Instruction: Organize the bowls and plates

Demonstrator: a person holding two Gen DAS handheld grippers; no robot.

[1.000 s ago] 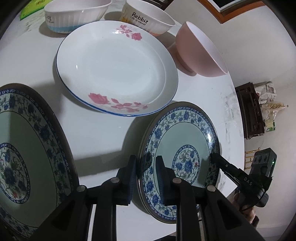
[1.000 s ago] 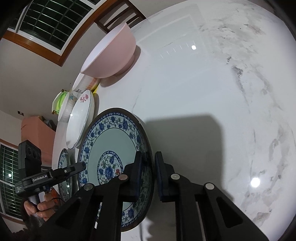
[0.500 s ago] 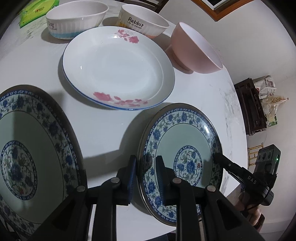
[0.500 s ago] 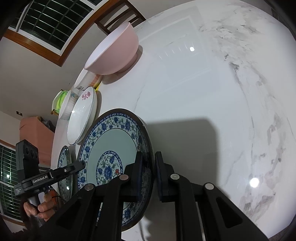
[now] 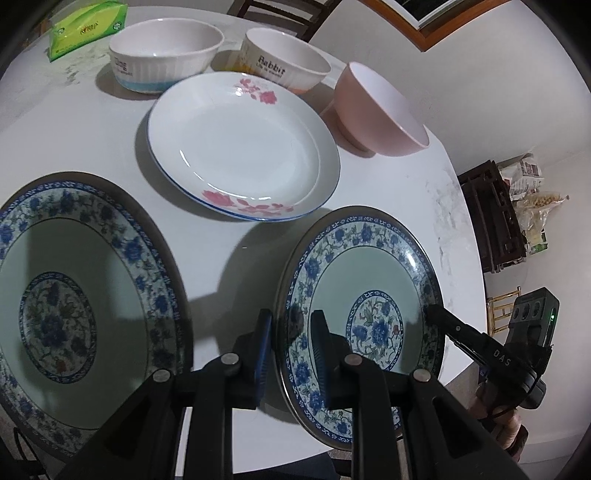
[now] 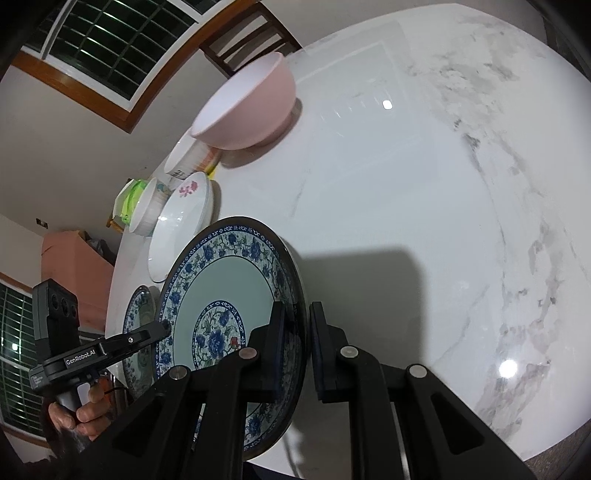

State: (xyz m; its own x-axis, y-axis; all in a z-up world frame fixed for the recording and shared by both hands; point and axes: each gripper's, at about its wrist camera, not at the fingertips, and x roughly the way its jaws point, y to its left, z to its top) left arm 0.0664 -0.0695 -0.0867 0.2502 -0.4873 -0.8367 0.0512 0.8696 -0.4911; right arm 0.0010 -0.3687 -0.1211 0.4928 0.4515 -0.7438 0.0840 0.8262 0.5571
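Both grippers hold one blue floral plate [image 5: 369,291] above the white marble table [image 5: 110,133]. My left gripper [image 5: 291,332] is shut on its near rim. My right gripper [image 6: 297,332] is shut on the opposite rim of the same plate [image 6: 225,291]; it also shows in the left wrist view [image 5: 436,314]. A second, larger blue floral plate [image 5: 70,306] lies at the left. A white plate with pink roses [image 5: 240,144] lies beyond. A pink bowl [image 5: 380,114], a "Rabbit" bowl [image 5: 284,70] and a ribbed white bowl [image 5: 162,62] stand at the back.
A green tissue pack [image 5: 85,29] lies at the table's far left. The table edge curves along the right, with a dark wooden rack [image 5: 491,218] and bags on the floor beyond. A chair [image 6: 251,33] stands behind the pink bowl [image 6: 247,107].
The held plate has risen and drawn back a little in both grippers; the bowls and the rose plate now sit lower in the left wrist view. Both grips are unchanged.
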